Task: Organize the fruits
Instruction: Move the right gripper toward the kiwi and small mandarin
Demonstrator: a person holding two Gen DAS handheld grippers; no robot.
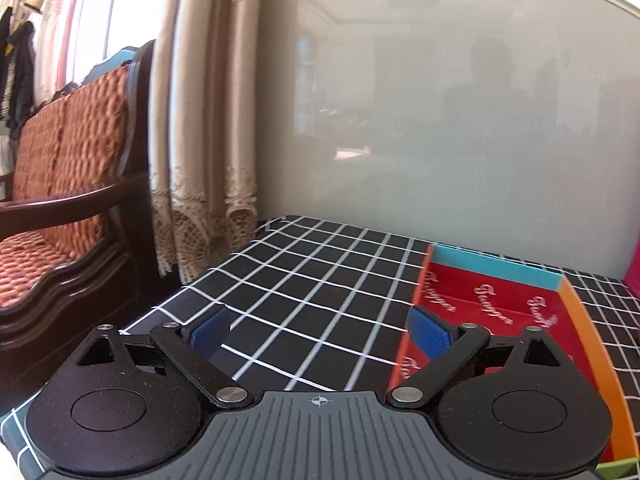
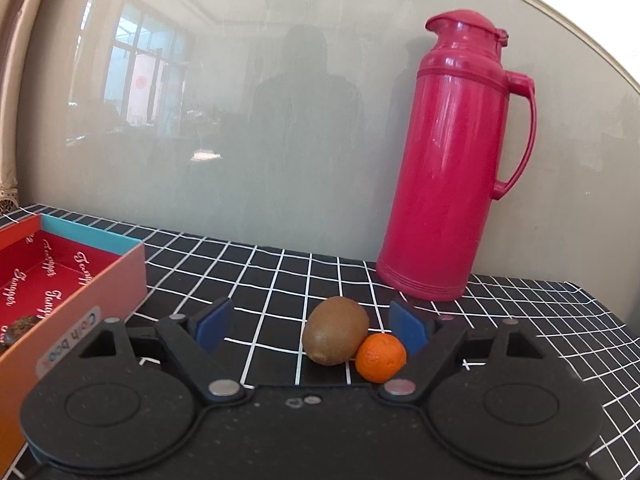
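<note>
Kiwi fuzzy oval, touching round dimpled orange; both grippers' fingers spread, empty.

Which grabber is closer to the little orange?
Right. The right gripper has the orange between its open fingers, beside the kiwi. The left gripper is open by the box.

Kiwi touches mandarin on its right, flask behind, box left.
</note>
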